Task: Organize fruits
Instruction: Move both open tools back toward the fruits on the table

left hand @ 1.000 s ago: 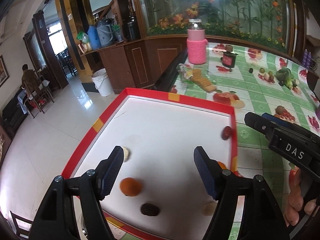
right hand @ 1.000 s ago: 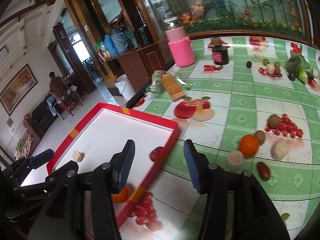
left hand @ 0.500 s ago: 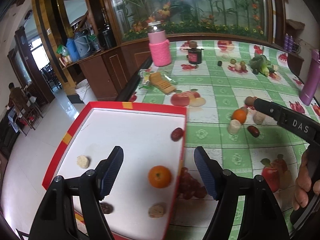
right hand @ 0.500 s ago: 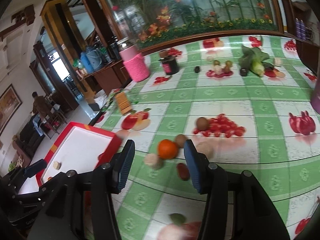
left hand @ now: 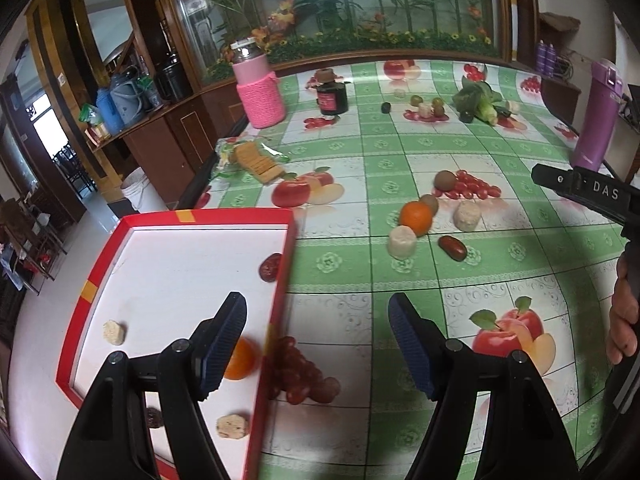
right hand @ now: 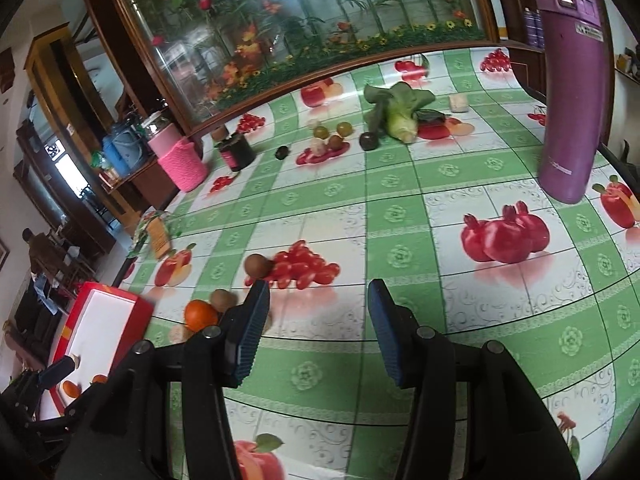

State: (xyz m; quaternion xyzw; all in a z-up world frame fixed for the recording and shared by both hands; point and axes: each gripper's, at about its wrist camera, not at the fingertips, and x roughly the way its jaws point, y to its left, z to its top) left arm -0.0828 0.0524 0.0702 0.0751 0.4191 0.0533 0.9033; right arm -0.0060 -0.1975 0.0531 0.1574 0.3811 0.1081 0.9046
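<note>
**Both grippers wide, fruit waiting on the cloth**

While my left gripper [left hand: 316, 344] hides half the orange in tray [left hand: 240, 360], I see both sets of fingers spread wide and holding nothing. My right gripper [right hand: 318, 330] covers part of the loose cluster; the loose orange [right hand: 200, 314] sits just left of it on the tablecloth [right hand: 400, 200]. Since a second ago both views have swung right, off the red tray [left hand: 280, 280].
</note>
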